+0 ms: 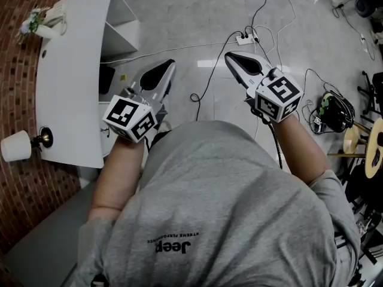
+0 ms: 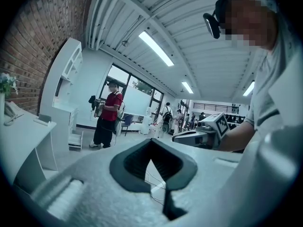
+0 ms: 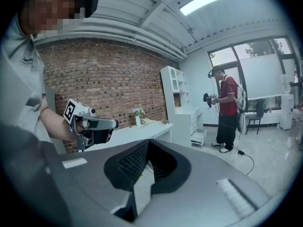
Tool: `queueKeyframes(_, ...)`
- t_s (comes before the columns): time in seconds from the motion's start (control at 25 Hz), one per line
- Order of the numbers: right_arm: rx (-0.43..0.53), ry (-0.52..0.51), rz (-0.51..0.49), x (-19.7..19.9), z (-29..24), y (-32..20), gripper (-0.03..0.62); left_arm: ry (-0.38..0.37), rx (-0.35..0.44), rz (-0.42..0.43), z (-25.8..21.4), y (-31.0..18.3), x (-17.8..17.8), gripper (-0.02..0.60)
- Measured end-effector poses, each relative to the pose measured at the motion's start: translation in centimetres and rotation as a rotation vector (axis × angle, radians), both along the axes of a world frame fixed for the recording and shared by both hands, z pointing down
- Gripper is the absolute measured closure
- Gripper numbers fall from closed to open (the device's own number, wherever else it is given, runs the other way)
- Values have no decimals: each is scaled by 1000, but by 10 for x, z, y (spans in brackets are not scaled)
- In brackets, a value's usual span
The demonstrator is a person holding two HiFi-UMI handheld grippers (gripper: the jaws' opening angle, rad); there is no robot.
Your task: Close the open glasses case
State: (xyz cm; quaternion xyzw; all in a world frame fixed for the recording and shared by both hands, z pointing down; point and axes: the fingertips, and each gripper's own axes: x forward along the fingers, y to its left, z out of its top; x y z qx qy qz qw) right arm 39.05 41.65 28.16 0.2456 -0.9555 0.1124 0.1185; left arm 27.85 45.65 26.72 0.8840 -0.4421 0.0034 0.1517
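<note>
In the head view, the person in a grey T-shirt (image 1: 221, 208) is holding both tools out in front of the chest, over a glossy grey floor (image 1: 197, 17) strewn with black cables (image 1: 194, 97). The left gripper (image 1: 169, 64) and the right gripper (image 1: 230, 57) are both showing jaws pressed together with nothing in them. The open glasses case is not showing anywhere here, so which way it is lying from either gripper, and how its long axis is running, cannot be told. A long white desk (image 1: 72, 70) is standing along the red brick wall (image 1: 18, 58) at the left, nearer the left gripper; nothing on its bare top or near edge is reading as a case. In the left gripper view, the left gripper (image 2: 151, 143) is sitting closed and empty, pointing across the room toward a person in a red shirt (image 2: 110, 115), with the right gripper (image 2: 201, 134) showing to its right. In the right gripper view, the right gripper (image 3: 147, 144) is likewise closed on nothing, and the left gripper (image 3: 90, 126) is hovering before the white desk (image 3: 142, 132), whose top is again showing no case. Finding the case is probably coming first.
</note>
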Motion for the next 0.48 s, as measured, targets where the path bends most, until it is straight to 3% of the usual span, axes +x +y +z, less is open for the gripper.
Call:
queueKeyframes(0.2,-14,0,-3,7,6,-10,585,0,-4,-8,3,-8,4,584)
queueKeyframes(0.48,-12,10,1,-20,8,-42,585,29,-2,15,10,-42,-22,584)
